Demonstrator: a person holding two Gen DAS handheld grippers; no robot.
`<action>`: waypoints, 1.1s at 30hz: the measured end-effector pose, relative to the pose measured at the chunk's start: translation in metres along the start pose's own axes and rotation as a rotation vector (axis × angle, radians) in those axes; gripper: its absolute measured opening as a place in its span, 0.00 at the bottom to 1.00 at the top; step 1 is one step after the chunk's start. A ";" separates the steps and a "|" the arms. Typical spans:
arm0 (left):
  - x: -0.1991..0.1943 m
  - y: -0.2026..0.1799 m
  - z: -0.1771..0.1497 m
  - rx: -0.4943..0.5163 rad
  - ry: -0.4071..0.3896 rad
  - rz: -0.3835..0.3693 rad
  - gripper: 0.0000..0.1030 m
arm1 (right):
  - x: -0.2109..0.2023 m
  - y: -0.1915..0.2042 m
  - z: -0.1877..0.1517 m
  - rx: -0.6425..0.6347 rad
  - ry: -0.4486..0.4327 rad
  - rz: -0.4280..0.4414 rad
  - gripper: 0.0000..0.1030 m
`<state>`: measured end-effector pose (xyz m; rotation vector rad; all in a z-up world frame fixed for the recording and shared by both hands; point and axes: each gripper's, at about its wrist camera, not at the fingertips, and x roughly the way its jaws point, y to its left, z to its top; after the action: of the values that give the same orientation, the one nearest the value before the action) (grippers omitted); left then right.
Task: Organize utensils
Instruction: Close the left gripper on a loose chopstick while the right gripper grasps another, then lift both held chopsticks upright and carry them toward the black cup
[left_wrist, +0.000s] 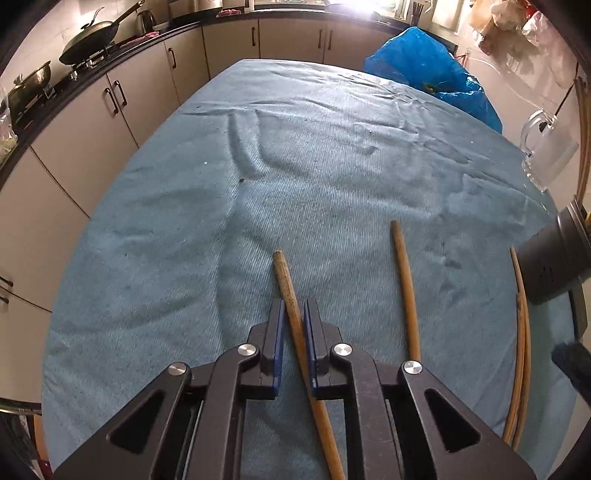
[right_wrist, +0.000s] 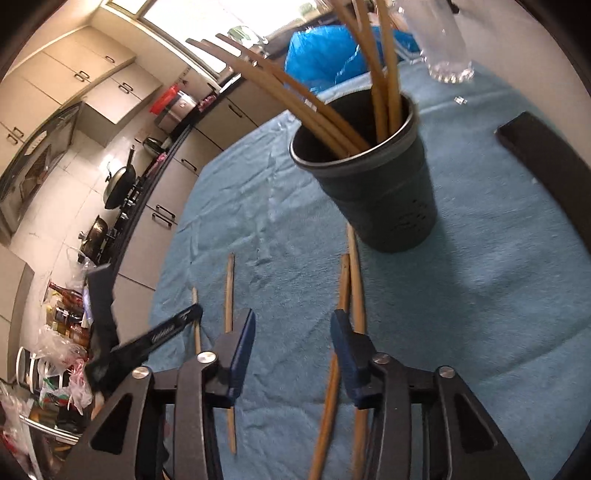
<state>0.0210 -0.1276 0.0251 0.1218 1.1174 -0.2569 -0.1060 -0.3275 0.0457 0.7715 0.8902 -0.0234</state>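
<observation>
Four wooden sticks are lying loose on the cloth-covered counter; you are closing the left gripper around one stick, pads not visibly clamping yet. Your right gripper is hanging released near the dark holder. Next, you are needing a firm pinch, then lifting toward that holder.

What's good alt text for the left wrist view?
The left gripper straddles a wooden chopstick lying on a blue cloth-covered table, jaws nearly closed on it. Another chopstick lies to its right, a dark holder at the right edge.
</observation>
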 end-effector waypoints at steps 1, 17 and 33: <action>-0.001 0.001 -0.001 -0.001 -0.002 -0.005 0.11 | 0.005 0.001 0.001 0.003 0.007 -0.010 0.40; -0.004 0.013 -0.004 -0.013 -0.005 -0.065 0.11 | 0.060 0.028 0.004 -0.162 0.077 -0.279 0.22; -0.026 -0.001 -0.001 0.031 -0.077 -0.112 0.06 | 0.063 0.057 0.012 -0.381 0.028 -0.291 0.07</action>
<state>0.0089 -0.1246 0.0475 0.0762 1.0455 -0.3761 -0.0382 -0.2749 0.0393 0.2848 0.9911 -0.0966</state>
